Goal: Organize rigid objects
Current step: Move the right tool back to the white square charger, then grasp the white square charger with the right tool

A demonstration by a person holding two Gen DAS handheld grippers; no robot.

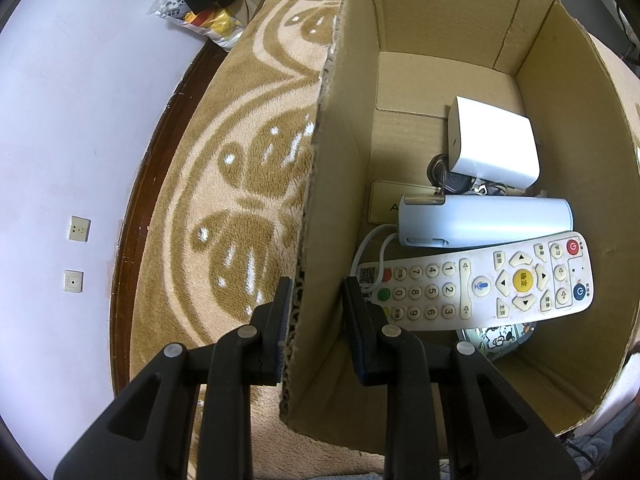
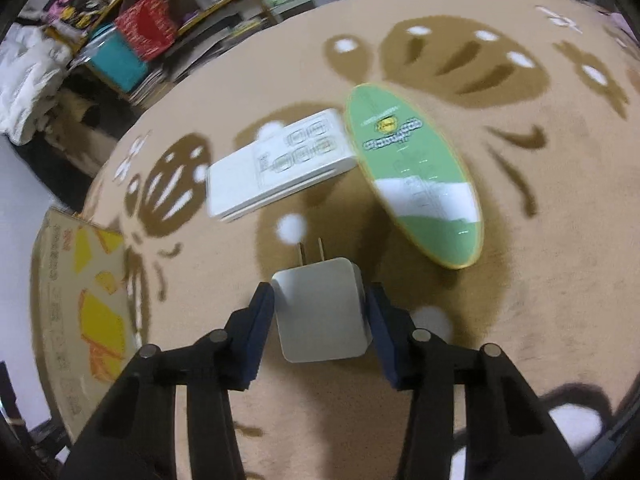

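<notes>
My left gripper (image 1: 316, 300) straddles the near left wall of an open cardboard box (image 1: 332, 184), one finger outside and one inside, with a gap on the inner side. In the box lie a white remote (image 1: 480, 284), a pale blue cylinder (image 1: 484, 220), a white cube device (image 1: 494, 144), dark keys (image 1: 448, 178), a white cable (image 1: 372, 248) and a cartoon-print item (image 1: 496, 338). My right gripper (image 2: 320, 304) is shut on a white plug adapter (image 2: 322, 310), prongs forward, above the rug. A white flat box (image 2: 280, 162) and a green oval tin (image 2: 414, 176) lie on the rug ahead.
A tan patterned rug (image 1: 224, 184) covers the surface. A flat cardboard box with yellow print (image 2: 80, 312) lies at the left in the right wrist view. Cluttered shelves (image 2: 140, 28) stand behind. A white wall with sockets (image 1: 78, 228) is at the left.
</notes>
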